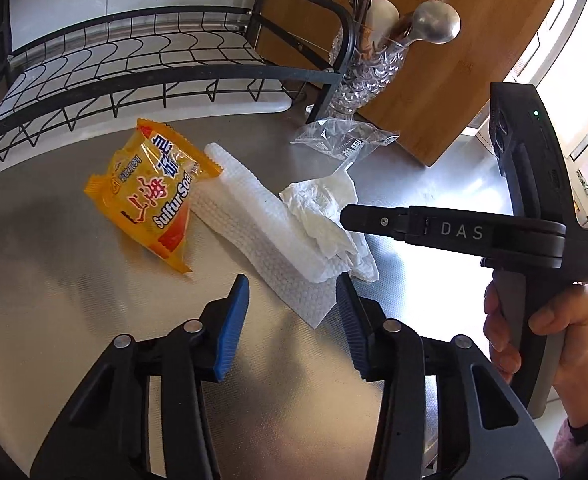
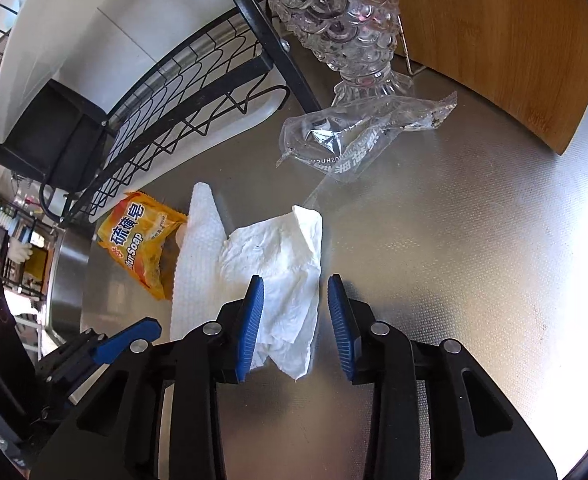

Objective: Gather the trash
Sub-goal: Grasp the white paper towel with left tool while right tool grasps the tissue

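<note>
Trash lies on a steel counter point(image 1: 74, 300): a yellow soap wrapper point(image 1: 154, 196) point(image 2: 142, 240), an embossed white paper towel point(image 1: 262, 232) point(image 2: 196, 264), a crumpled tissue point(image 1: 325, 216) point(image 2: 282, 264) and a clear plastic wrapper point(image 1: 341, 140) point(image 2: 353, 140). My left gripper point(image 1: 292, 304) is open, with the paper towel's near corner between its blue pads but not pinched. My right gripper point(image 2: 295, 312) is open astride the tissue's near end; a gap shows beside the right pad. In the left wrist view the right gripper point(image 1: 347, 216) hovers over the tissue, a hand on its handle.
A black wire dish rack point(image 1: 134, 60) point(image 2: 182, 92) borders the far left. A glass holder point(image 1: 369, 68) point(image 2: 341, 16) with spoons and a leaning wooden cutting board point(image 1: 433, 60) point(image 2: 513, 40) stand behind the trash. A sink point(image 2: 66, 272) lies at the left.
</note>
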Demonstrator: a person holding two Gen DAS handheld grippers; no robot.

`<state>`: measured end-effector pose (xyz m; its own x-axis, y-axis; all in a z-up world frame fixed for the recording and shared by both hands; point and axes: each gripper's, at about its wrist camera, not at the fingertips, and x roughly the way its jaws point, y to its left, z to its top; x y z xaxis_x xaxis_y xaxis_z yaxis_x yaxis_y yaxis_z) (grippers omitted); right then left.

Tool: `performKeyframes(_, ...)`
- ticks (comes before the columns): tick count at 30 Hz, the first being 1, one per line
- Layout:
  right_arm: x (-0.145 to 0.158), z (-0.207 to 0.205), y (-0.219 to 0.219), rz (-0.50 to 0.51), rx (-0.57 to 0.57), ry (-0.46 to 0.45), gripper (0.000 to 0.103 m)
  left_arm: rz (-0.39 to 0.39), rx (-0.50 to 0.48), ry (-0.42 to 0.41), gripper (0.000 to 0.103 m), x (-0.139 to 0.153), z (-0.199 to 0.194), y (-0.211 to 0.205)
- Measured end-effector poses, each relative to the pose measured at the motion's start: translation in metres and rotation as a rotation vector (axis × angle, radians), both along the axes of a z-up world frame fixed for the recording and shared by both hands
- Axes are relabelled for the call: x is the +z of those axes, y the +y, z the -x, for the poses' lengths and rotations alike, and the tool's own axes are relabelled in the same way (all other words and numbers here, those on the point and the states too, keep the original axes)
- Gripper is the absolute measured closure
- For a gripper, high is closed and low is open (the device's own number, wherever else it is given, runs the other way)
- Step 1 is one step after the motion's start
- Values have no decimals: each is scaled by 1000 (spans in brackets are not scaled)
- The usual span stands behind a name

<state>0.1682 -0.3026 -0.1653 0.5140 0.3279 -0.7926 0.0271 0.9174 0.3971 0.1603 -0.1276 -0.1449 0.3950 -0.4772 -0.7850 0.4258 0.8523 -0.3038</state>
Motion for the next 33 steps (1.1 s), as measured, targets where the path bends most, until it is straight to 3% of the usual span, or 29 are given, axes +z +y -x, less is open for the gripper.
performKeyframes(5, -3, -1, 7, 18, 20, 4, 88, 8, -9, 17, 77, -7, -5, -3)
performKeyframes(10, -6, -1, 5, 14, 8, 13, 100, 19, -28, 18, 102, -9, -9, -5)
performKeyframes(18, 0, 9, 6, 16, 12, -7, 100, 2, -10, -45, 103, 7, 4, -2)
performKeyframes(25, 26, 30, 5, 10, 9, -66, 100, -20, 8, -105, 103, 39, 33, 13)
performKeyframes(33, 56, 76, 22, 25, 42, -120, 100, 7, 8, -160, 103, 73, 80, 41)
